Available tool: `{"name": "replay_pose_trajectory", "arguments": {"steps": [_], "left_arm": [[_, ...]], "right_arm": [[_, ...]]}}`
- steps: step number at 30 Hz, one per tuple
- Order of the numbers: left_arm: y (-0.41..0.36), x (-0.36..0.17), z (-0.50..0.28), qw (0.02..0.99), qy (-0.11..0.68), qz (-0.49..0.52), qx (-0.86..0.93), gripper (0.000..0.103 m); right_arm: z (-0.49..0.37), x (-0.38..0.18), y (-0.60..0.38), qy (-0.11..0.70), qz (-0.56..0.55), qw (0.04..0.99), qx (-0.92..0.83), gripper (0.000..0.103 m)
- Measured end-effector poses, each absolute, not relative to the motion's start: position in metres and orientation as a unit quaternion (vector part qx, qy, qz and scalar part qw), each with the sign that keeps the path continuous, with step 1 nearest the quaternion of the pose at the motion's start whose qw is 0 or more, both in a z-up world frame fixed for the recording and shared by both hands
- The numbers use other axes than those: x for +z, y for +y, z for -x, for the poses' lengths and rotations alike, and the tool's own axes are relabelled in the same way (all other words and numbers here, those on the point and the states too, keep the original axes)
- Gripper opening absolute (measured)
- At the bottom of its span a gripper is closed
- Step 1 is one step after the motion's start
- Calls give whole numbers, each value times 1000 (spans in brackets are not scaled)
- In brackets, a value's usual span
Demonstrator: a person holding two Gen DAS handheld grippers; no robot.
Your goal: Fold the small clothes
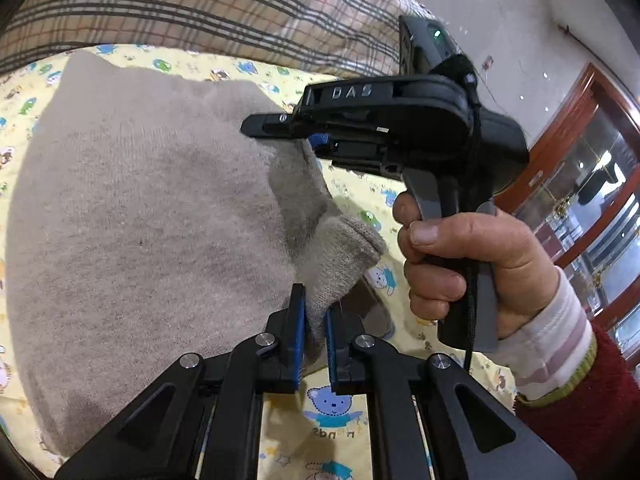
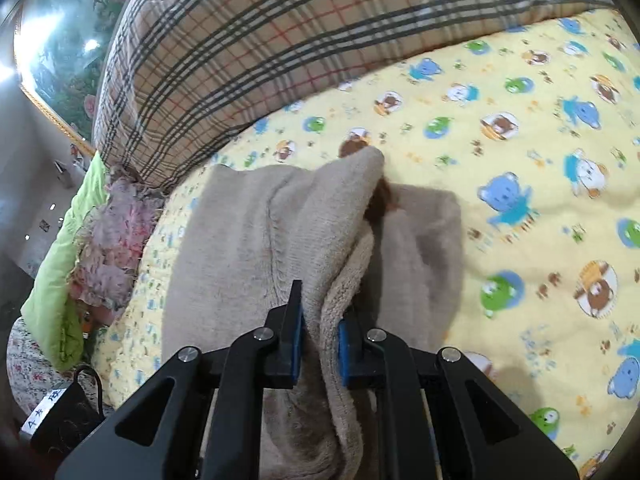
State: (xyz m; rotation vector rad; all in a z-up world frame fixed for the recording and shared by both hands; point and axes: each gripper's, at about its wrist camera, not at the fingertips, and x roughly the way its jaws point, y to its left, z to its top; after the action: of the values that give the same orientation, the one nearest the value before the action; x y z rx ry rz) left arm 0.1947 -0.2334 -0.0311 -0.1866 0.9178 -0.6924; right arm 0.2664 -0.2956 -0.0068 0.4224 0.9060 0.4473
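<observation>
1. Nearest us in the left wrist view, our left gripper [image 1: 316, 328] is clamped on the ribbed cuff [image 1: 352, 248] of the beige sweater [image 1: 140, 220], its blue pads pressing the knit from both sides.
2. Our right gripper [image 2: 320, 336], in its own view, pinches a thick bunch of the same sweater [image 2: 248, 240], with at least two layers between its pads; seen from the left wrist camera, it [image 1: 316, 144] grips the fabric farther up and to the right.
3. That sweater lies on the yellow cartoon-print quilt [image 2: 520, 140], with the plaid cushion [image 2: 240, 40] at the far edge.
4. We judge that its long axis runs near to far, with the body spread left and the sleeve trailing toward us on the right; which end is the collar we cannot tell.
5. Risks, as we judge them: the cuff hold is shallow, so a quick lift could pull it free. The right bunch may shed a layer and leave a crooked fold. Dragging could also wrinkle the soft quilt and skew the crease.
</observation>
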Motion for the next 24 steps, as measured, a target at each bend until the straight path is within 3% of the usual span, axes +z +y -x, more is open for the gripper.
{"name": "replay_pose_trajectory", "arguments": {"steps": [7,10,13,15,17,19,24], "left_arm": [[-247,-45,-206,825,455,80,-326,8],[-243,-50,-203,822,462,84,-323,13],[-233,-48,-195,818,465,90,-327,24],[-228,-45,-188,817,464,92,-328,33],[-223,-43,-180,818,463,93,-328,49],[-217,-39,-170,821,459,90,-327,54],[-185,-31,-145,836,447,71,-311,61]], "right_arm": [[-270,-7,-296,424,-153,874,181,15],[-271,-20,-300,436,-161,870,166,18],[-264,-18,-305,431,-179,870,156,29],[-258,-14,-305,429,-174,874,146,30],[-248,-8,-305,427,-169,877,140,34],[-236,0,-305,418,-165,883,135,44],[-197,17,-305,398,-159,894,133,45]]}}
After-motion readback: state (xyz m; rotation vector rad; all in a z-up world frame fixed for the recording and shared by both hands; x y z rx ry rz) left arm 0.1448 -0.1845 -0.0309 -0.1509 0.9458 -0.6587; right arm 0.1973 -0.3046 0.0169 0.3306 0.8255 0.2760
